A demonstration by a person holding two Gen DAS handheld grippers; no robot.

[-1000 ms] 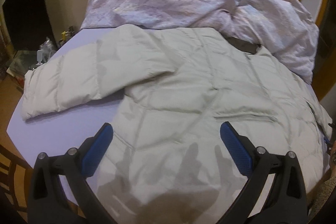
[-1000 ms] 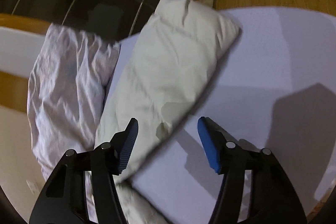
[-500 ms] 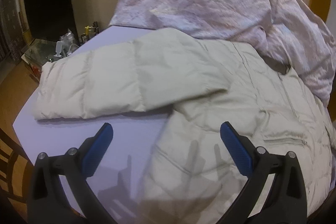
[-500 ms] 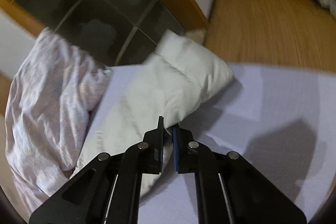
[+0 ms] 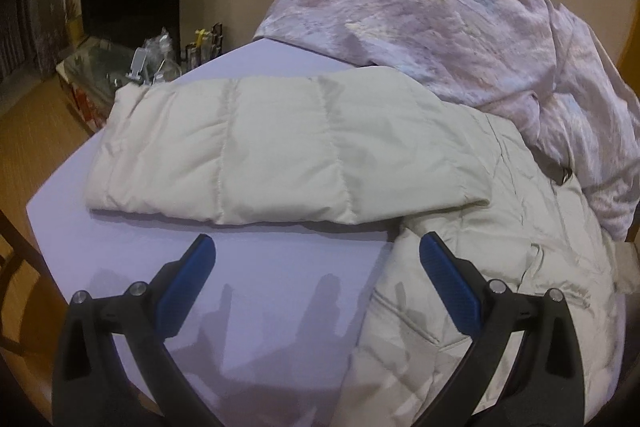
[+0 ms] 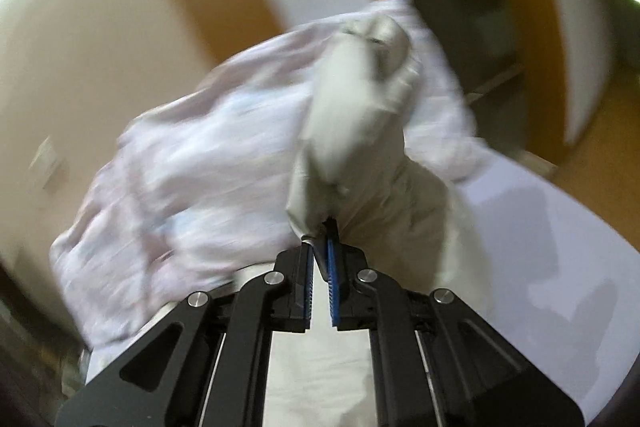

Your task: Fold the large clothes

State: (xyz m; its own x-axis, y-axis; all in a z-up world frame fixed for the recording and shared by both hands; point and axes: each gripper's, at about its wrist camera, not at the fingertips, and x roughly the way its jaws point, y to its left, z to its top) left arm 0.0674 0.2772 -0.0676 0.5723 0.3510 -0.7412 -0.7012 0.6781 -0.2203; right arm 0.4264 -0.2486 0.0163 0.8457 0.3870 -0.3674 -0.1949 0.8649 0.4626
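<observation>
A cream quilted puffer jacket (image 5: 480, 235) lies on a lavender sheet (image 5: 260, 275). One sleeve (image 5: 280, 151) stretches out flat to the left. My left gripper (image 5: 316, 267) is open and empty, hovering above the sheet just below that sleeve. In the right wrist view, my right gripper (image 6: 322, 247) is shut on the other sleeve (image 6: 356, 115) and holds it lifted, the cuff end hanging away from the camera. That view is motion blurred.
A crumpled pink duvet (image 5: 460, 23) is heaped at the back of the bed; it also shows in the right wrist view (image 6: 192, 163). A low table with small bottles and clutter (image 5: 160, 59) stands past the bed's left corner. Wooden floor lies beyond the edges.
My right gripper closed on the sleeve and has lifted it off the sheet. My left gripper has moved left from over the jacket body to below the outstretched sleeve, still open.
</observation>
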